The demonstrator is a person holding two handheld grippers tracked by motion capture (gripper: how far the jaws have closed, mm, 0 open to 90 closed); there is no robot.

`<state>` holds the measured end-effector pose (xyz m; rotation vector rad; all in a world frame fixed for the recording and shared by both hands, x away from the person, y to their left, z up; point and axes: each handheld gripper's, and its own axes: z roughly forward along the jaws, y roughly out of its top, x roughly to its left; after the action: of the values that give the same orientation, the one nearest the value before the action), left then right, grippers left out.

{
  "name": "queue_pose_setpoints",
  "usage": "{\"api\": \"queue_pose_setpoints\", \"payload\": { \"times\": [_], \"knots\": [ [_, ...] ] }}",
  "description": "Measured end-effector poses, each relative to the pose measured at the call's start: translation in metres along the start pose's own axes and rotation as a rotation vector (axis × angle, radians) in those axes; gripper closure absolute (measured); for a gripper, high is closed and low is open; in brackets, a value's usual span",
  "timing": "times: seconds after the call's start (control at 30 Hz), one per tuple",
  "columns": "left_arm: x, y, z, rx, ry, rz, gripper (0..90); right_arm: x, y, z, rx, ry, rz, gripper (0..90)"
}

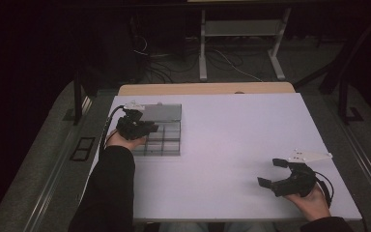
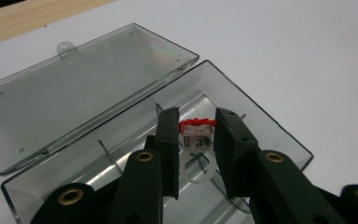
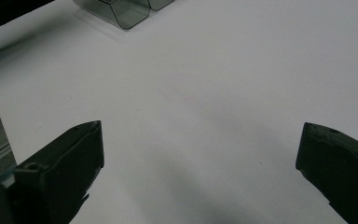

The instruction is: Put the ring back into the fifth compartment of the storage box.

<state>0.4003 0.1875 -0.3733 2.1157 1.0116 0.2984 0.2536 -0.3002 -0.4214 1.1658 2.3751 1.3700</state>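
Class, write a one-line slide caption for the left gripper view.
Left gripper holds a small clear plastic ring with a red top above an open smoky-transparent compartment box.

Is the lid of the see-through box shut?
No, the lid lies flat and open behind the clear box, while the left gripper holds a small red-topped ring over it.

Glossy clear plastic box (image 2: 135, 98) — matt white table (image 1: 232, 145).
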Motion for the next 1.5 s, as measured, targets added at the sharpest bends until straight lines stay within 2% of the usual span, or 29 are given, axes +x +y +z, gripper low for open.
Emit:
{"api": "queue_pose_setpoints", "payload": {
  "times": [0.27, 0.53, 0.8, 1.03, 1.23, 1.27, 1.43, 1.5],
  "knots": [
    [0.008, -0.001, 0.006, -0.009, 0.035, -0.020, 70.5, 0.000, 0.000, 0.000, 0.003, 0.000, 0.002, 0.3],
    [0.015, -0.004, 0.015, -0.002, 0.045, -0.039, 70.5, 0.000, -0.001, 0.000, 0.002, -0.001, 0.001, 0.3],
    [0.020, -0.007, 0.027, 0.034, 0.047, -0.028, 70.5, 0.000, -0.001, 0.000, 0.007, 0.000, 0.000, 0.3],
    [0.022, -0.009, 0.033, 0.060, 0.056, -0.037, 69.9, -0.001, -0.001, 0.000, 0.007, -0.001, 0.001, 0.3],
    [0.026, -0.010, 0.032, 0.060, 0.066, -0.073, 62.1, -0.001, -0.001, -0.001, 0.009, 0.000, 0.005, 0.3],
    [0.026, -0.010, 0.032, 0.049, 0.063, -0.090, 60.9, -0.001, -0.001, -0.001, 0.009, 0.000, 0.005, 0.3],
    [0.025, -0.009, 0.026, 0.026, 0.062, -0.114, 51.0, -0.001, -0.001, 0.000, 0.009, -0.002, 0.005, 0.3],
    [0.024, -0.008, 0.023, 0.009, 0.046, -0.119, 47.4, -0.001, -0.001, 0.000, 0.009, -0.004, 0.005, 0.3]
  ]
}}
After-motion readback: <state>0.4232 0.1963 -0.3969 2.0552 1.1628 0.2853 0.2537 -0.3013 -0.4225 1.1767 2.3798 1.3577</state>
